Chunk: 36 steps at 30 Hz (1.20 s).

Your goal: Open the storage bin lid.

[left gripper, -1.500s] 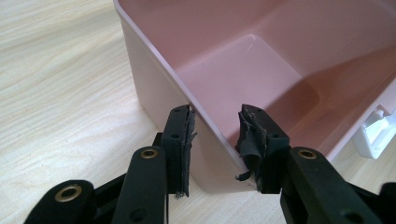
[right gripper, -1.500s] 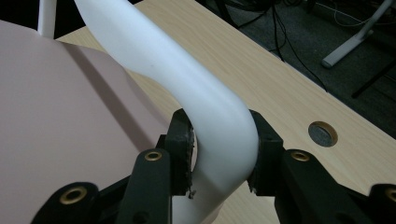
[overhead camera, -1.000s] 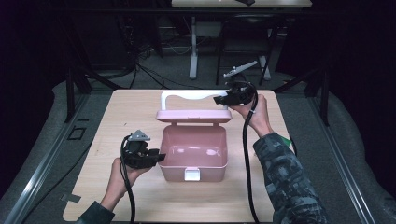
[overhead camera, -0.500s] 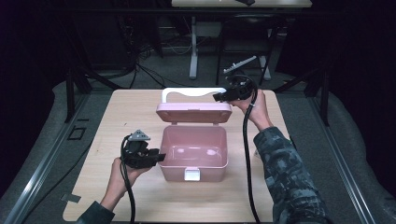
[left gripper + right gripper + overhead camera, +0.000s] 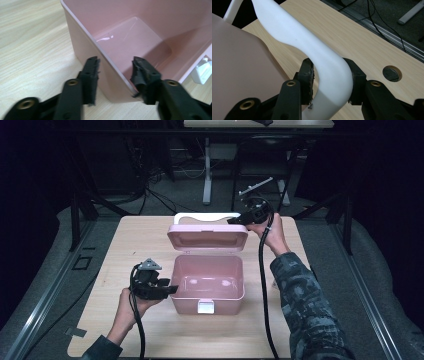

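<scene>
Jaws on the right gripper (image 5: 329,82) clamp the white handle (image 5: 312,50), swinging the lid (image 5: 207,236) back; left gripper (image 5: 116,75) just opened off the box (image 5: 207,285) wall it steadied.

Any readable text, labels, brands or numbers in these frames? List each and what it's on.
None readable.
Pink box: plain walls, no print.
Lid and white handle: no marking.
White latch: blank.
Left tongs and right tongs: no lettering, just brass rivets.
Table: bare wood grain.
</scene>
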Available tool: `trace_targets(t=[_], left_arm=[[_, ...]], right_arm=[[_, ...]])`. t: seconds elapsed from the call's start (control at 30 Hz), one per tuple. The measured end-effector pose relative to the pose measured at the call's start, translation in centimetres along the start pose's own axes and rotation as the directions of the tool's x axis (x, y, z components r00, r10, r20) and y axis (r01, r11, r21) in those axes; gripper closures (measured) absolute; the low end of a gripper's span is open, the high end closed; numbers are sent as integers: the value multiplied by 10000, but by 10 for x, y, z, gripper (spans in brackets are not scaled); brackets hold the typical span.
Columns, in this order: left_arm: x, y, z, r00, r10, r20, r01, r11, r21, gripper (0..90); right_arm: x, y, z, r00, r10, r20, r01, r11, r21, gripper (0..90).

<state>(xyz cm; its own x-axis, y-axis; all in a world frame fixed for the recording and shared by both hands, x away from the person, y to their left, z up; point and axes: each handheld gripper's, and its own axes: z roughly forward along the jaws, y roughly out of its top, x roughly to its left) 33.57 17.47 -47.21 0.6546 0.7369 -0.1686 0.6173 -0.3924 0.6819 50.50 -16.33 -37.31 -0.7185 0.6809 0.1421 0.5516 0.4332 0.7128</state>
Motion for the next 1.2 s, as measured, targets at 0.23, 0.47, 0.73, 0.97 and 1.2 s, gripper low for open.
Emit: trace_targets(t=[0.23, 0.47, 0.73, 0.97, 1.2], left_arm=[[4, 7, -11, 9999, 81, -81, -84, 9993, -376, 328], [10, 33, -26, 9975, 219, -677, -293, 9934, -1111, 315], [5, 95, -41, 9831, 916, -1588, -1239, 9705, -2067, 368], [-4, 124, -41, 9563, 1617, -2436, -2117, 9575, -1957, 525], [-3, 132, -36, 9408, 1848, -2843, -2414, 9538, -1789, 693]], right_arm=[[-3, 0, 7, 10000, 29, -21, -28, 9996, 273, 666], [-5, -1, 9, 10000, -16, -75, 19, 9995, 331, 669], [-6, 1, 9, 10000, -32, -71, 35, 9994, 336, 669], [-6, 0, 8, 9999, -3, -130, 5, 9999, 137, 671], [-5, 0, 6, 9999, -137, -87, 137, 9999, -45, 675]])
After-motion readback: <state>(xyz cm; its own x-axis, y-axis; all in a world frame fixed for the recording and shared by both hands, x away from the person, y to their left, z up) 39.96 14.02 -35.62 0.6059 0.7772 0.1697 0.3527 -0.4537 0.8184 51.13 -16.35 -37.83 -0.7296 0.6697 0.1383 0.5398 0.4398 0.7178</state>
